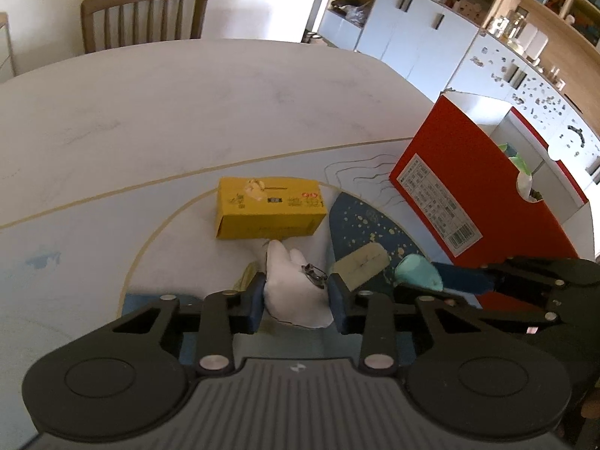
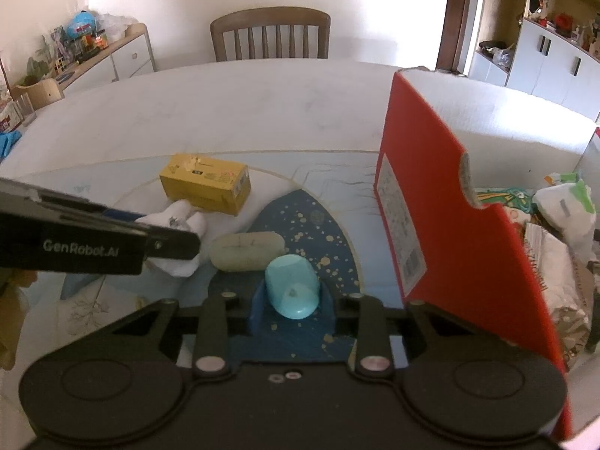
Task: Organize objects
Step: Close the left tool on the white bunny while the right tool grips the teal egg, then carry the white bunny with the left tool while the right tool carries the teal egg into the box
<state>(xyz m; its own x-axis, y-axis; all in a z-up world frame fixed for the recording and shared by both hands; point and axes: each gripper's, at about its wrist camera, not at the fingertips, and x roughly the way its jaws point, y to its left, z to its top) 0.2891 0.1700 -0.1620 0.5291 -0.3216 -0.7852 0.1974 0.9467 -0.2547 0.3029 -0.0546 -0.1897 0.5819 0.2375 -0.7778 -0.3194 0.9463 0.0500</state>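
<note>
My left gripper (image 1: 296, 294) is shut on a white plush toy (image 1: 294, 292) with a small metal clip, low over the table; the toy also shows in the right wrist view (image 2: 180, 225). My right gripper (image 2: 290, 300) is shut on a light blue rounded object (image 2: 292, 287), seen in the left wrist view (image 1: 418, 275) too. A yellow carton (image 1: 268, 208) lies just beyond the toy. A beige oblong piece (image 2: 245, 249) lies on the dark blue patch of the mat between the grippers. An open red box (image 2: 450, 202) stands at the right, with several packets inside.
The round white table (image 1: 187, 105) has a wooden chair (image 1: 144, 15) behind it. White cabinets and cluttered shelves (image 1: 450, 22) stand at the right. A sideboard with toys (image 2: 93, 48) stands at the back left.
</note>
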